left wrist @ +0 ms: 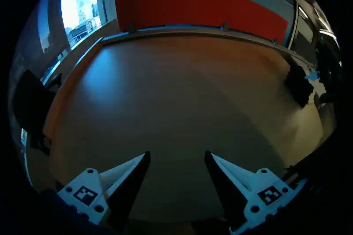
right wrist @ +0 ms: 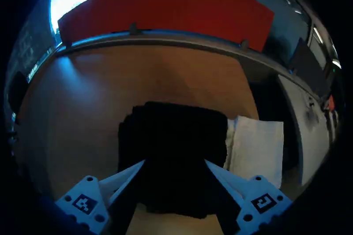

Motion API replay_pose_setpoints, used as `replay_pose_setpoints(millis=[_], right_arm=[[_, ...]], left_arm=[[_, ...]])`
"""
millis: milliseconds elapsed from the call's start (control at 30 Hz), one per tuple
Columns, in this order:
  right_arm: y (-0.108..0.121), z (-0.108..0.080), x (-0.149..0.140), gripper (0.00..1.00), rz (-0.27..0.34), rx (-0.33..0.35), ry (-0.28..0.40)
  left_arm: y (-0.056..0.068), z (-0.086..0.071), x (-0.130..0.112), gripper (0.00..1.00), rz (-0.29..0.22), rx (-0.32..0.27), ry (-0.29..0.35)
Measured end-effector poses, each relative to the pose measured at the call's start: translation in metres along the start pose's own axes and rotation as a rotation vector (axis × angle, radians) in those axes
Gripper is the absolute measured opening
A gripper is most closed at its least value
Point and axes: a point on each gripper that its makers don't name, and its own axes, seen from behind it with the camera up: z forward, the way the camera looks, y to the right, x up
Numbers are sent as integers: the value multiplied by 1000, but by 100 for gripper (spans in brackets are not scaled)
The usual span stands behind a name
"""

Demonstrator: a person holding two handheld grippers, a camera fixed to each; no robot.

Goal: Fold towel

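Observation:
A black towel (right wrist: 174,147) lies folded into a thick rectangle on the wooden table (right wrist: 88,98), right in front of my right gripper (right wrist: 175,164). That gripper stands open, its white fingers (right wrist: 125,177) spread over the towel's near edge with nothing pressed between them. A white folded towel (right wrist: 258,149) lies against the black one's right side. In the left gripper view my left gripper (left wrist: 176,158) is open above bare wooden table (left wrist: 176,94), holding nothing.
A red partition panel (right wrist: 167,8) runs along the table's far edge. A window (left wrist: 81,5) is at the far left. A dark chair back (left wrist: 28,102) stands at the table's left side, and dark objects (left wrist: 300,85) sit by its right edge.

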Motion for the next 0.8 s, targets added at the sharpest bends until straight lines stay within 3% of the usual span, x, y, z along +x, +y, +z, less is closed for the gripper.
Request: replay_pose_setpoints(millis=[367, 800], right_arm=[[-10, -34, 27, 83, 11, -15, 123], [-17, -101, 74, 83, 89, -130, 448]], left_arm=[[-8, 3, 18, 91, 1, -6, 37], [-18, 6, 51, 91, -3, -8, 102]])
